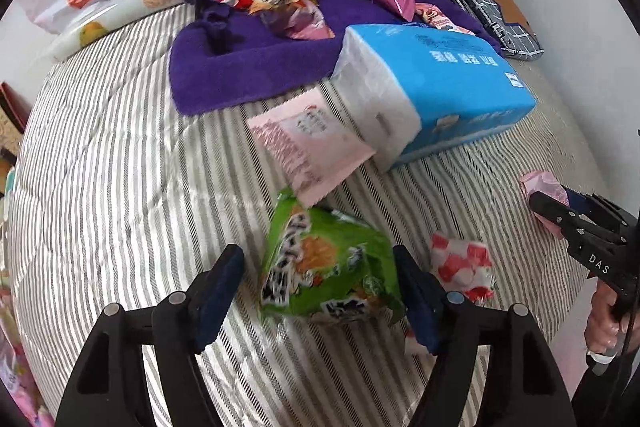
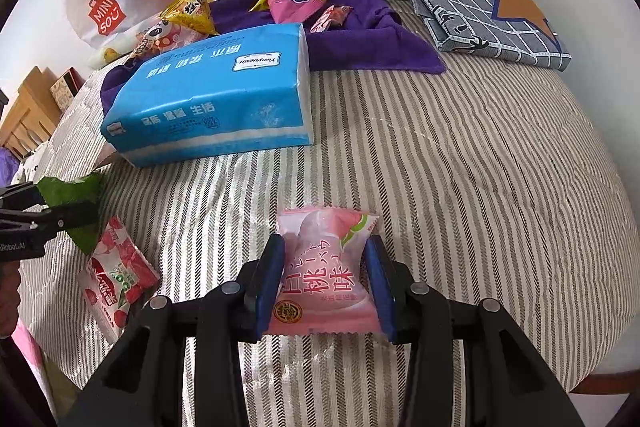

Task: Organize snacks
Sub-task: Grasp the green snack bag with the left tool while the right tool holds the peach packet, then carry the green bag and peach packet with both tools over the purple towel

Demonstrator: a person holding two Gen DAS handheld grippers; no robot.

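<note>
A: Blue pads of the left hand-held gripper [image 1: 320,297] straddle the green snack packet [image 1: 326,267] on the striped bed cover [image 1: 120,167]; the right-hand pad looks to touch it, the left-hand one stands clear, so nothing is gripped yet

B: And the right hand-held gripper [image 2: 325,283]?

A: Closed partway, both pads pressing the pink peach packet [image 2: 326,267], its wrapper pinched at the waist

B: What might go wrong?

A: Puffy film could slide out of the left jaws if they close off-centre, and a hard squeeze may burst it. The red-and-white packet [image 1: 460,265] lies just beside and could get nudged

B: Room to move?

A: Open bedding to the right. Toward the purple towel [image 1: 248,67], where other snacks lie, the blue tissue pack [image 1: 440,95] and a pink sachet [image 1: 312,143] stand in the way, and the bed drops off near the right gripper
</note>
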